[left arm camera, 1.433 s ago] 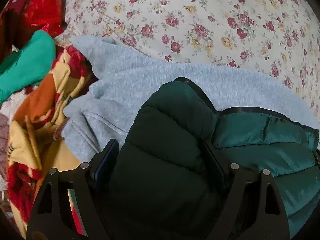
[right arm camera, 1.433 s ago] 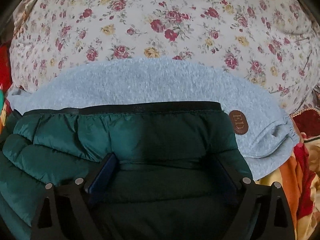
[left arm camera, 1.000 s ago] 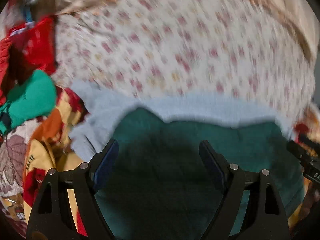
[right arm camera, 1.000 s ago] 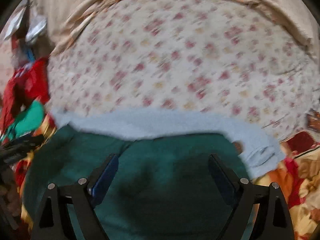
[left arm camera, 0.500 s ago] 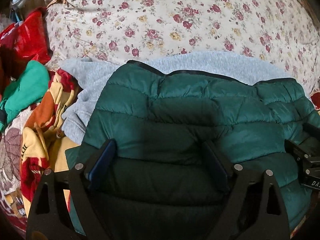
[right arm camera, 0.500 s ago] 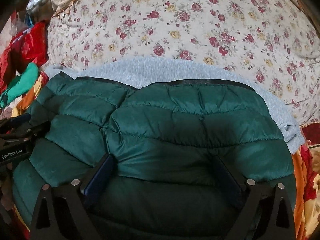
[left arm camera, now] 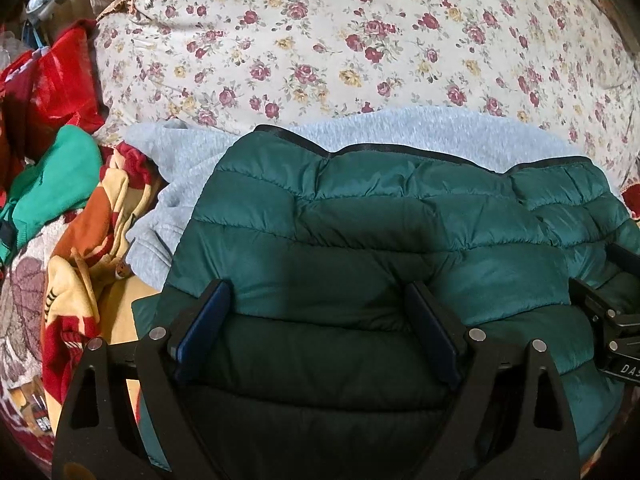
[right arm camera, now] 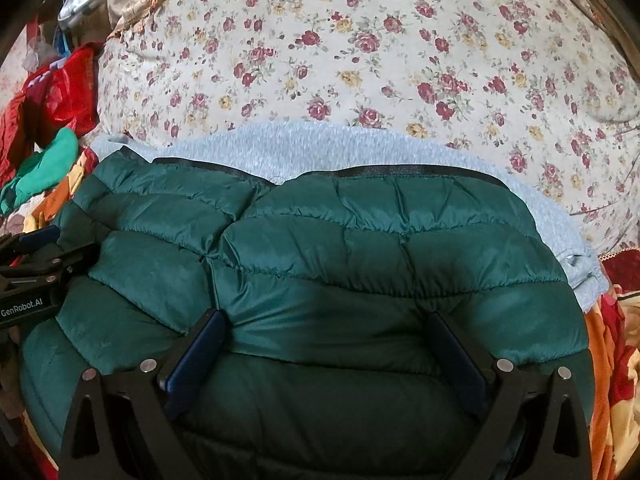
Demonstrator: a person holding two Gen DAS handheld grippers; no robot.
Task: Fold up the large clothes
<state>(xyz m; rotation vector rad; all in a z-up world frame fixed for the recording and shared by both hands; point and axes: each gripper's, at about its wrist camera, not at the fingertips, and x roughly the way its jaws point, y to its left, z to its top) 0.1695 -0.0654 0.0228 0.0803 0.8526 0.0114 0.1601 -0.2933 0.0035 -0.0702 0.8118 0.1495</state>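
Note:
A dark green puffer jacket [left arm camera: 380, 216] [right arm camera: 340, 248] lies folded on top of a light grey sweatshirt [left arm camera: 168, 168] [right arm camera: 300, 148], whose edge shows behind it and at both sides. My left gripper [left arm camera: 316, 300] sits low over the jacket's near left part. Its jaws are spread wide, and quilted fabric bulges between them without being pinched. My right gripper [right arm camera: 326, 328] stands the same way over the near right part, also open. Each gripper shows at the edge of the other's view: the right gripper [left arm camera: 612, 320] and the left gripper [right arm camera: 36, 276].
Both garments rest on a floral bedsheet [left arm camera: 360, 40] [right arm camera: 400, 40]. To the left lie a bright green garment [left arm camera: 52, 184], a red bag [left arm camera: 60, 84] and an orange-yellow patterned blanket [left arm camera: 88, 240]. This blanket [right arm camera: 612, 340] also shows at the right.
Earlier both grippers held a fold of the jacket. They let it go, swung up and came back down onto the flattened jacket with wider jaws. Over the last half second nothing moved.

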